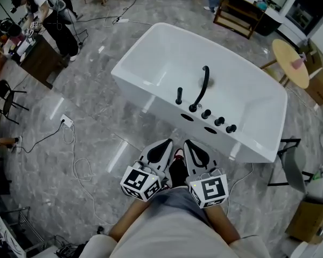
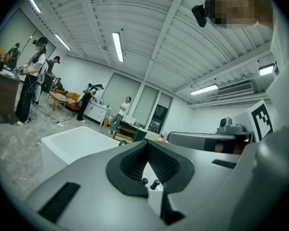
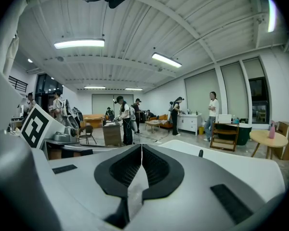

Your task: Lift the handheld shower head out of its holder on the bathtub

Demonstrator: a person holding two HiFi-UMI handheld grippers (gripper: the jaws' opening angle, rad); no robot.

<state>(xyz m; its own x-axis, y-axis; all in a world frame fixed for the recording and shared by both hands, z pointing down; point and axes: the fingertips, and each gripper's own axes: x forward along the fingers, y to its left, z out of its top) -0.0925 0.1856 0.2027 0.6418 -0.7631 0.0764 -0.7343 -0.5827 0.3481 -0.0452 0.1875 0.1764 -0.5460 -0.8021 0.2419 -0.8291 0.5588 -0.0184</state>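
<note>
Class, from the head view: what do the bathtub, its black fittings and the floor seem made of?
The bathtub looks like glossy white acrylic or ceramic: smooth moulded walls, soft highlights. The black fittings seem matt-coated metal: dark, little glare. The floor looks polished grey marble or marble-look tile: veining, light streaks.

the floor is shiny grey stone. white cables lie on it at the near left. a brown desk and a black chair are at the far left. a round wooden table is at the far right. long lights shine on the white ceiling. tall windows fill the far wall.
</note>
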